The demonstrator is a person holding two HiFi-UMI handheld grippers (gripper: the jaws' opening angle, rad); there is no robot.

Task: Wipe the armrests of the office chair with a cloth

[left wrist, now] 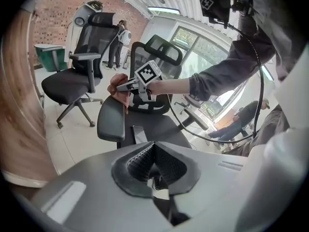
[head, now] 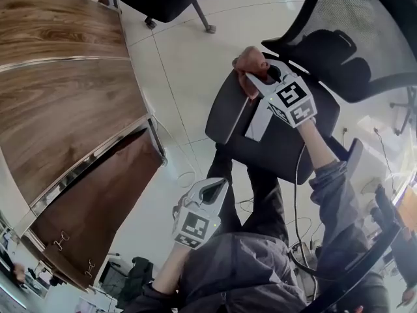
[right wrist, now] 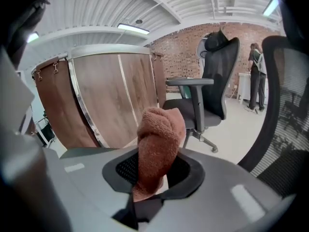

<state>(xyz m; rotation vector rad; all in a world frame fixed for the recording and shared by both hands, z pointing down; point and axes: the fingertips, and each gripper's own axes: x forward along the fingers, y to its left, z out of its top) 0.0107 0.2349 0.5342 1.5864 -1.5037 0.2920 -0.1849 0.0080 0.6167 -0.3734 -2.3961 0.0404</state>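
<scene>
The right tool (head: 255, 82) pinches a reddish-brown terry cloth (right wrist: 157, 144), which bunches forward of its pads. The cloth lies at the far end of the office chair's armrest (head: 225, 109). It appears to touch the pad, but contact is not certain. The armrest's long axis runs from the cloth back toward the person, so the wipe stroke should follow that line. The left tool (head: 210, 191) is pressed together and empty. It hangs near the lap, well apart from the armrest.

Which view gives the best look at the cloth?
Right gripper view: the cloth fills the centre, pinched in the right claw, pile texture clear. Head view shows only a small wad at the claw tip by the armrest; left gripper view shows it small and distant.
</scene>
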